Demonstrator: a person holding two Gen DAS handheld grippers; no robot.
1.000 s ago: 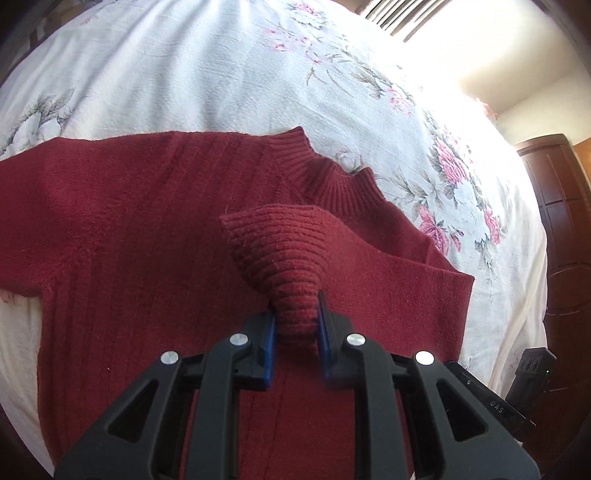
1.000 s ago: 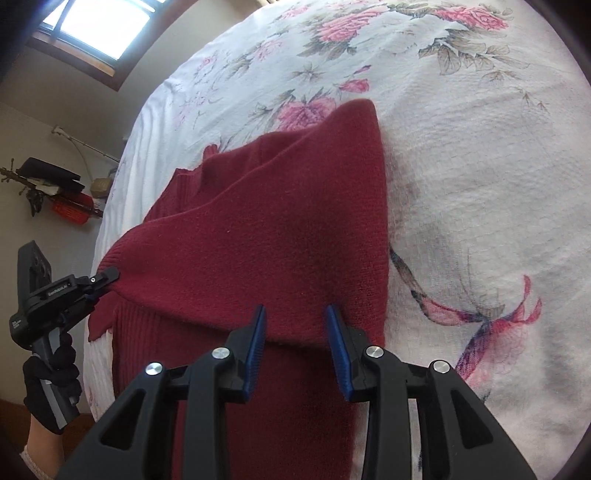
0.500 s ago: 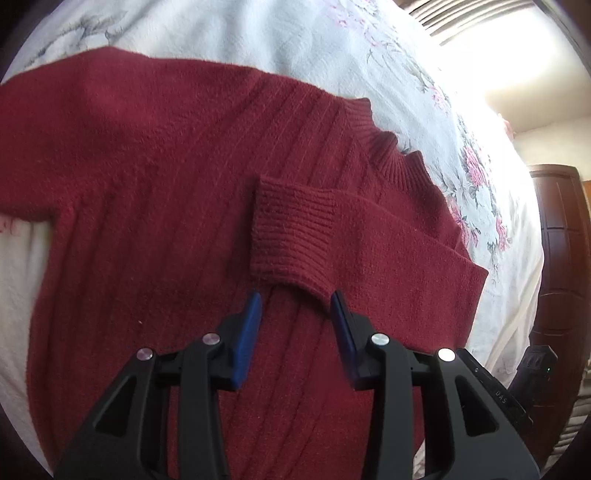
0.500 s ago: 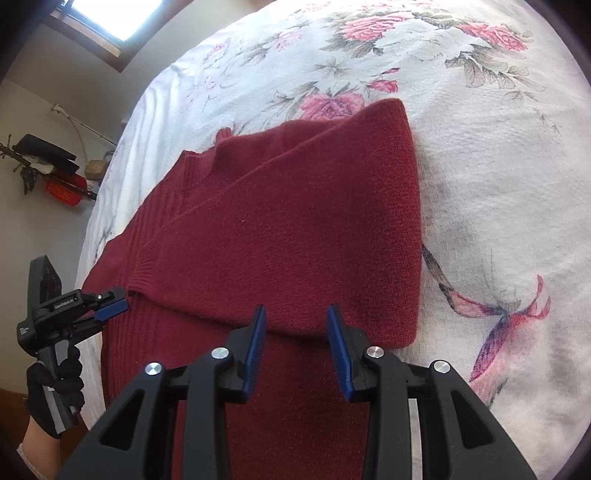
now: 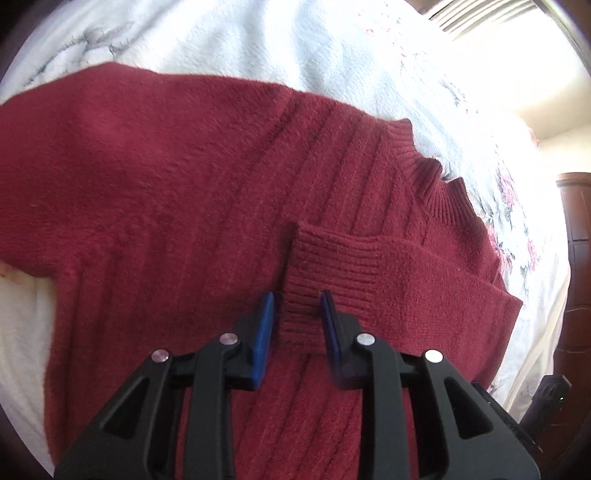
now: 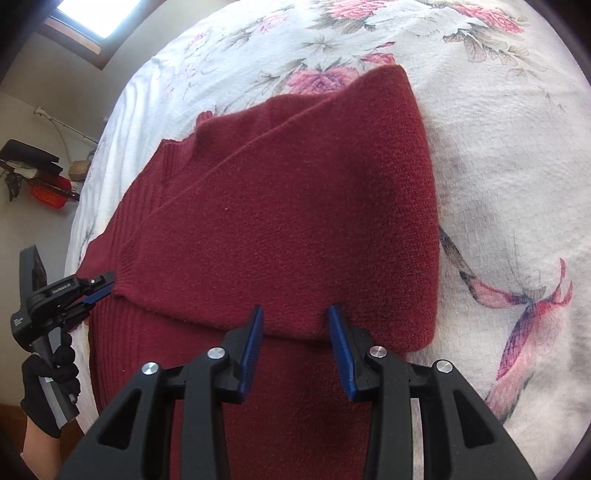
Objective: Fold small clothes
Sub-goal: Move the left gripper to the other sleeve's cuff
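Observation:
A dark red knitted sweater lies flat on the bed, its ribbed collar at the upper right. One sleeve is folded across the chest, and its ribbed cuff rests flat on the body. My left gripper is open, its blue fingers standing on either side of the cuff's lower corner without pinching it. In the right wrist view the folded sleeve fills the middle. My right gripper hangs open over the sleeve's near edge. The left gripper shows there at the cuff end.
The white bedspread with pink roses spreads around the sweater. A gloved hand holds the left tool at the bed's left side. Dark wooden furniture stands past the bed's right edge, and a bright window is high on the wall.
One second ago my left gripper was shut on the lifted cuff. It has since opened, the cuff lies flat on the sweater, and the gripper sits low around it. The right gripper stayed open.

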